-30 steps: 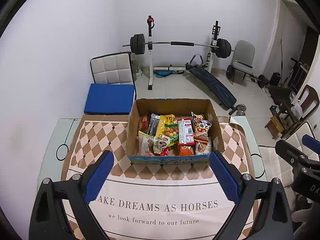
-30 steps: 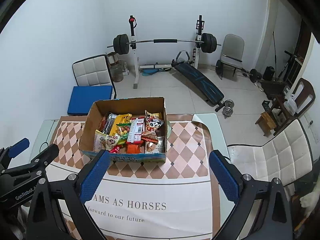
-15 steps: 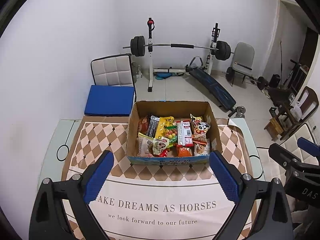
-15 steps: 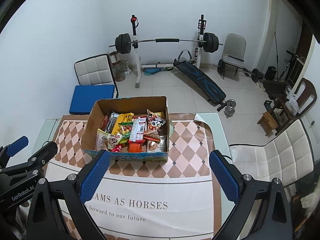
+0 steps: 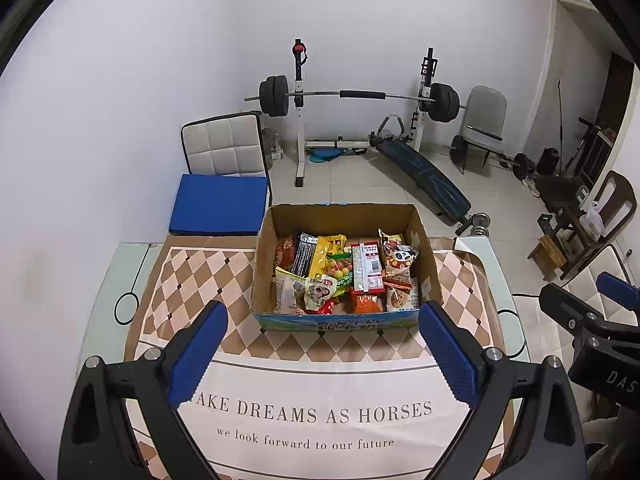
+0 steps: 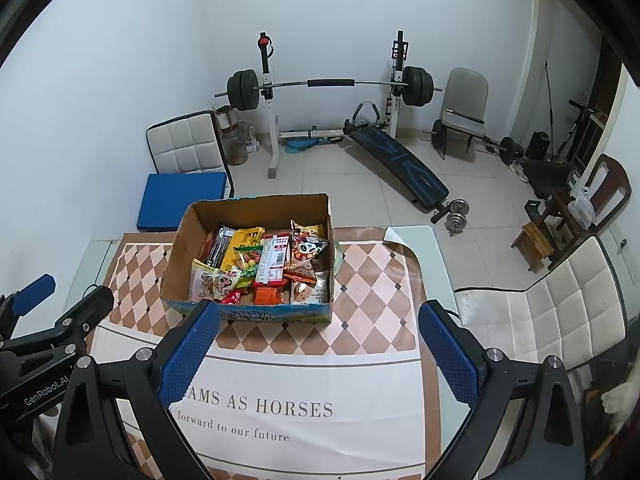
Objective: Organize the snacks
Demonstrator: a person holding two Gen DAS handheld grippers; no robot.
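An open cardboard box [image 5: 430, 264] stands on the table's far middle, full of mixed snack packets [image 5: 348, 276]; it also shows in the right wrist view [image 6: 176, 256] with the packets [image 6: 264, 268]. My left gripper [image 5: 322, 354] is open and empty, held above the tablecloth, short of the box's near side. My right gripper [image 6: 318, 354] is open and empty, short of the box and to its right. Each gripper shows at the edge of the other's view: the right gripper in the left wrist view [image 5: 588, 304], the left gripper in the right wrist view [image 6: 52, 304].
A tablecloth [image 5: 312, 416] with a diamond border and printed words covers the glass table [image 5: 120, 272]. A chair with a blue cushion [image 5: 220, 204] stands behind the table, a white chair [image 6: 552, 312] at its right. A barbell rack [image 5: 360, 100] and bench stand farther back.
Both grippers have drawn back and risen slightly, so the box sits a little lower and farther in view. Both stay open. The box and snacks have not moved.
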